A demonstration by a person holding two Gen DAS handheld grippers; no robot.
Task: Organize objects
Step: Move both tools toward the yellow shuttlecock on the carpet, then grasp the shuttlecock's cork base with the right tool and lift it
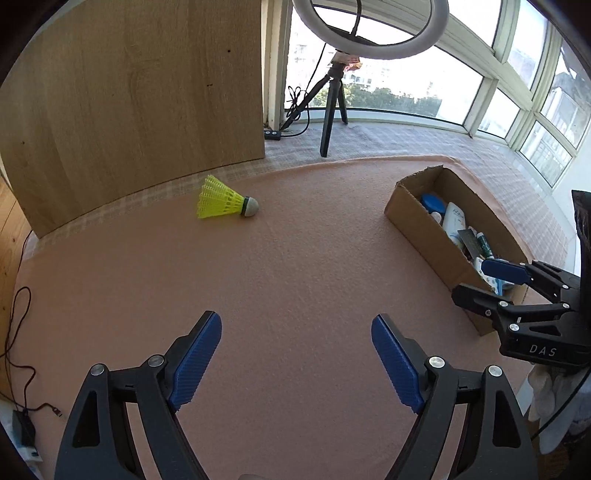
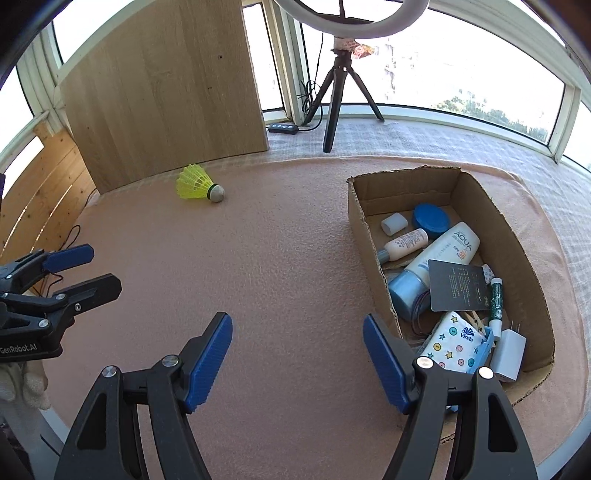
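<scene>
The ring light is cut off at the top edge.

A yellow shuttlecock lies on its side on the pink tabletop, grey cork tip pointing right, well apart from an open cardboard box. Inside the box sit a white sunscreen tube (marked AQUA), a small white bottle, a blue round tin, a dark card, a tissue pack and a white charger plug, jumbled together.
</scene>
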